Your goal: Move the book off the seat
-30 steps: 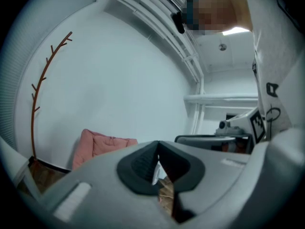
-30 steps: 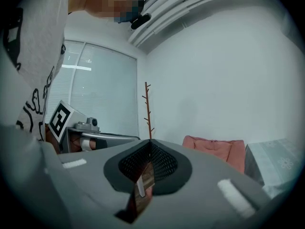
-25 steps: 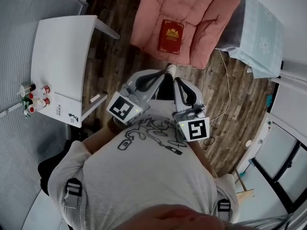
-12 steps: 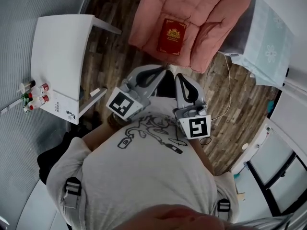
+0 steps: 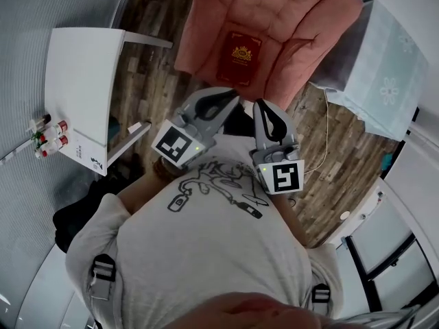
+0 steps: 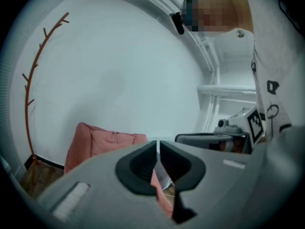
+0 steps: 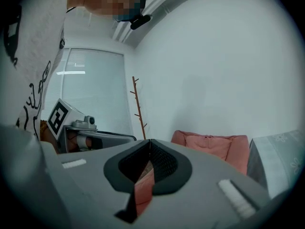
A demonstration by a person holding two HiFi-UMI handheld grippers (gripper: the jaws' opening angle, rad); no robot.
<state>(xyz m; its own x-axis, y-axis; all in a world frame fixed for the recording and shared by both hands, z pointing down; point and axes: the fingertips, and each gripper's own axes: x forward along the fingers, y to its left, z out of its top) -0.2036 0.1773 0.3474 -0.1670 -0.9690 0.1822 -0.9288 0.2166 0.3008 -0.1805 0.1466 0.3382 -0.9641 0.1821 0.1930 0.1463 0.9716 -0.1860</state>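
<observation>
A dark red book (image 5: 237, 55) with a gold emblem lies flat on the pink cushioned seat (image 5: 281, 16) at the top of the head view. My left gripper (image 5: 232, 96) and right gripper (image 5: 263, 103) are side by side just short of the seat's front edge, both pointing at it. Neither touches the book. In the left gripper view the left gripper (image 6: 157, 144) has its jaws together with nothing between them, and the seat (image 6: 95, 140) shows beyond. In the right gripper view the right gripper (image 7: 150, 142) is also shut and empty, with the seat (image 7: 214, 146) ahead.
A white table (image 5: 79, 74) stands at the left, with small bottles (image 5: 44, 137) at its near end. A pale blue covered piece (image 5: 384, 67) adjoins the seat's right side. A thin cable (image 5: 324, 139) runs over the wooden floor. A bare coat stand (image 7: 138, 109) leans by the wall.
Both grippers have moved forward toward the seat, and the seat and book now lie closer to them in the head view. Their jaws look the same.
</observation>
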